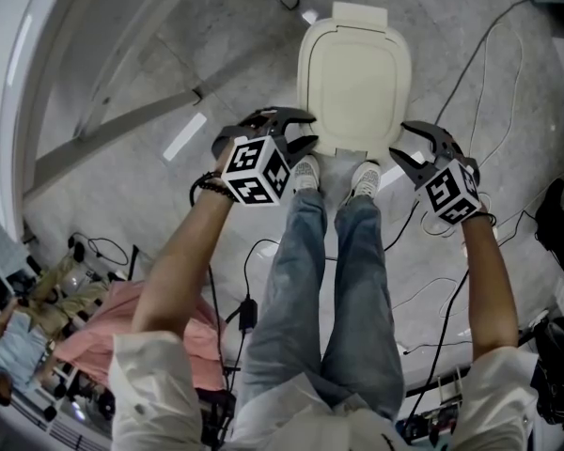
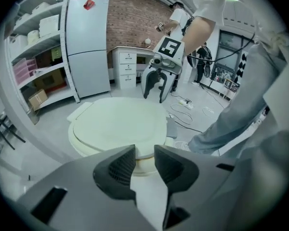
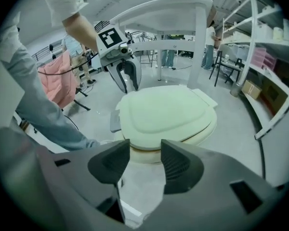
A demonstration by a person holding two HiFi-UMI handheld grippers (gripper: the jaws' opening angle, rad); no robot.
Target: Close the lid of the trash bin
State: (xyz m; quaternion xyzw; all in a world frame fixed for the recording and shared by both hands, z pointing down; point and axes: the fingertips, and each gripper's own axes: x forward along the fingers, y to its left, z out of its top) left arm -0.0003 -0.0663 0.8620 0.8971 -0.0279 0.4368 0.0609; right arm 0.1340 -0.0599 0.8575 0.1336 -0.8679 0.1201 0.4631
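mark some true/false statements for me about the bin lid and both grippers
1. The lid stands upright, wide open. False: it lies down over the trash bin.
2. The right gripper holds nothing. True.
3. The left gripper is clamped on the lid's edge. False: its jaws stand apart with nothing between them.
4. The trash bin stands on the floor, just in front of the person's shoes. True.
5. The trash bin is black. False: it is cream.
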